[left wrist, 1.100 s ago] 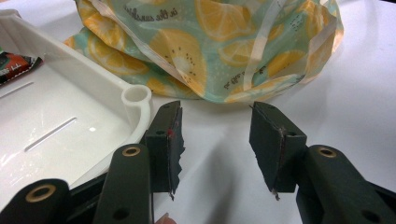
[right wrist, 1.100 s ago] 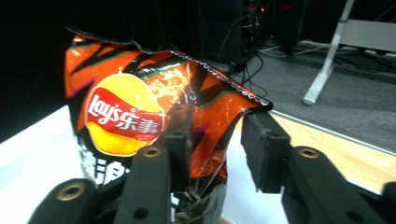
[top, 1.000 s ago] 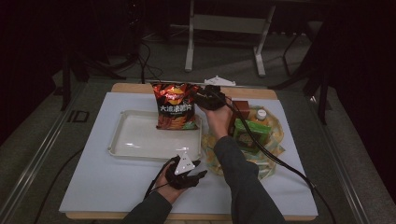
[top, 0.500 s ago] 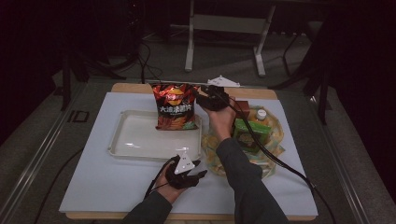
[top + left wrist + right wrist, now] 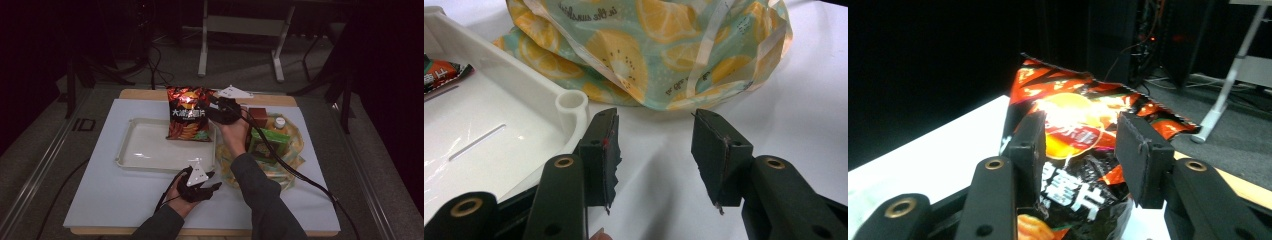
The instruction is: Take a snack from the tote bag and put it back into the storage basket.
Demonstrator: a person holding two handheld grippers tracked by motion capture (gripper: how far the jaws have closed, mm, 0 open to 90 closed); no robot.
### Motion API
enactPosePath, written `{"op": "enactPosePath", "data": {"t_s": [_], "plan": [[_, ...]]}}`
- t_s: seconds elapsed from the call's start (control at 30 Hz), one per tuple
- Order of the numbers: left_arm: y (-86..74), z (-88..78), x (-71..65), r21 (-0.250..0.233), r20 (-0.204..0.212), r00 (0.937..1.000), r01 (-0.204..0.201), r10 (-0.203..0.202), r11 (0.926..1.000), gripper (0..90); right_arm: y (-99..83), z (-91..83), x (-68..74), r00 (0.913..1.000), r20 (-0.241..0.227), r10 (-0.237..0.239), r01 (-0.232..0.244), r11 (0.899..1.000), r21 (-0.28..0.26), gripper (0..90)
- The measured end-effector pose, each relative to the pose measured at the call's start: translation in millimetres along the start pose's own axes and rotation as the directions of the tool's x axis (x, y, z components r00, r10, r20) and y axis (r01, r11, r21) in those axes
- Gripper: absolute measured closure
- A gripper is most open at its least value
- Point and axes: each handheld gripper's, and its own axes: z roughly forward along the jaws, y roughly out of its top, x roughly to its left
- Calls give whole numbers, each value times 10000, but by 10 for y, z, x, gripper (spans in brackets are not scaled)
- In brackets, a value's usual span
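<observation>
Right gripper (image 5: pixel 1078 150) view: jaws spread either side of the red chip bag (image 5: pixel 1083 145), pads apparently not pressing; they have just been opening. High view: bag stands at the white tray's (image 5: pixel 145 150) far right corner. Left gripper (image 5: pixel 654 160) spread, empty, near the lemon-print bag (image 5: pixel 649 50) on the bench (image 5: pixel 110 200). Bag's position unchanged since earlier.
</observation>
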Motion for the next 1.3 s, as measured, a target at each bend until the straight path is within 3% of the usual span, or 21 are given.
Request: {"op": "enactPosePath", "data": {"t_s": [0.23, 0.53, 0.63, 0.9, 1.03, 1.13, 1.3], "plan": [[0, 1, 2, -6, 2, 10000, 48, -48, 10000, 532, -11, -88, 88, 9957, -738, -557, 599, 9966, 559, 605], [-1, 1, 6, -15, 2, 10000, 98, -98, 10000, 531, -35, -270, 202, 9732, -1881, -1319, 1589, 9778, 1366, 600], [-1, 1, 8, -15, -4, 9999, 106, -106, 9999, 531, -48, -327, 202, 9686, -1973, -1512, 1848, 9689, 1643, 599], [-1, 1, 9, -15, 7, 9999, 114, -114, 9999, 530, -108, -467, 170, 9681, -1886, -1649, 2039, 9559, 2112, 574], [-1, 1, 11, -10, 14, 9999, 119, -119, 9999, 530, -169, -529, 187, 9613, -2085, -1798, 2259, 9480, 2240, 557], [-1, 0, 13, -11, 29, 9999, 131, -131, 9999, 530, -200, -574, 204, 9528, -2183, -2111, 2615, 9357, 2367, 542], [-1, 0, 13, -11, 18, 9999, 128, -128, 9999, 530, -233, -657, 191, 9519, -2256, -2073, 2607, 9348, 2412, 540]]}}
